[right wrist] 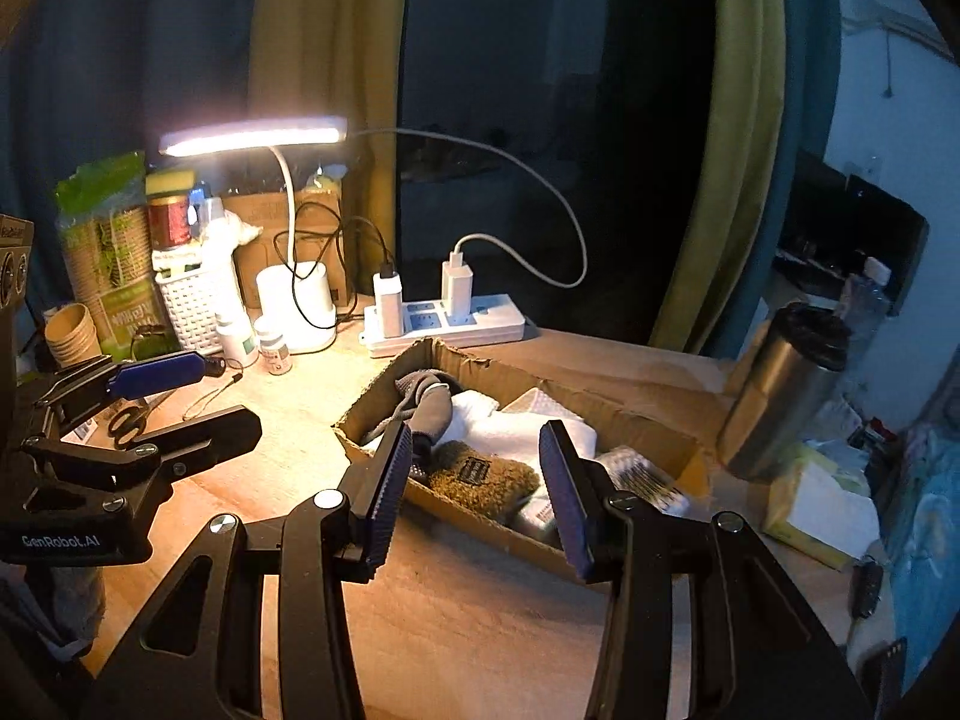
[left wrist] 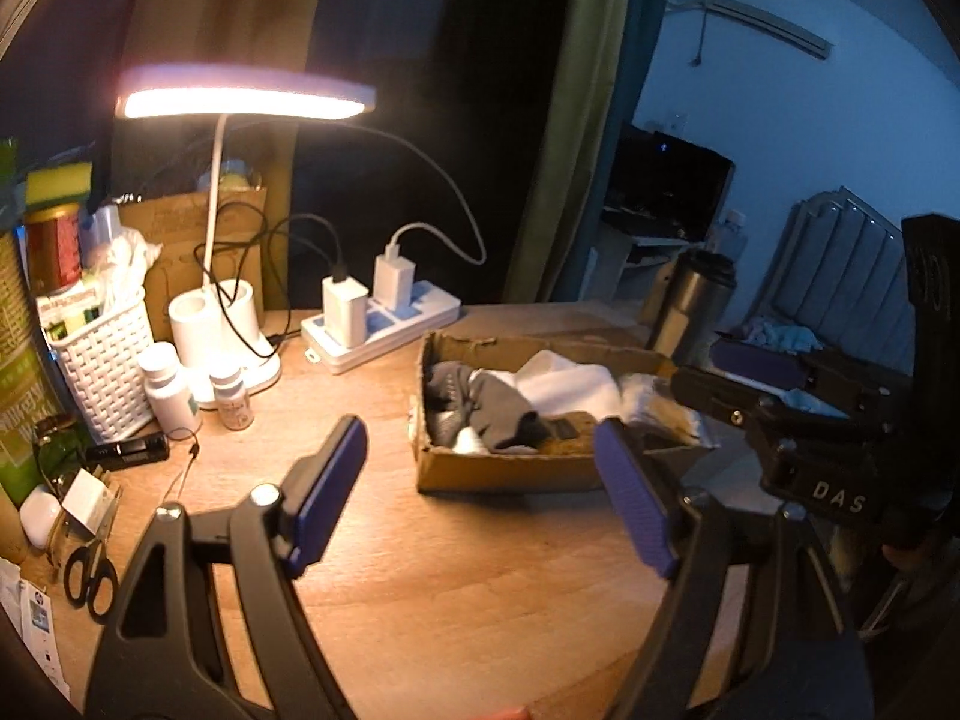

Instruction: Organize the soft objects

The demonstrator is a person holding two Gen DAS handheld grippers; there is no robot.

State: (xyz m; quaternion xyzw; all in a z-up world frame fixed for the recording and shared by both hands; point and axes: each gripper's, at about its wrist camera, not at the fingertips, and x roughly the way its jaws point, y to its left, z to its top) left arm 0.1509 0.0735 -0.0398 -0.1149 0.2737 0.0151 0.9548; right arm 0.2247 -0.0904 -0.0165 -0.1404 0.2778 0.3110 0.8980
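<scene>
Both tools spread and holding nothing, left tool and right tool hovering over bench near cardboard box already holding soft items; next: descend slowly, pinch fabric centrally, avoid box rim.

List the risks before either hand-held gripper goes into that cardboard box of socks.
1. The steel tumbler stands just beyond the shallow cardboard box; a sideways swing of the right hand-held gripper might tip it.
2. The box is light and low-walled, so pulling the fuzzy brown sock may drag the box or spill the white folded cloth.
3. The left hand-held gripper and the right one point at the same box and could collide.
</scene>
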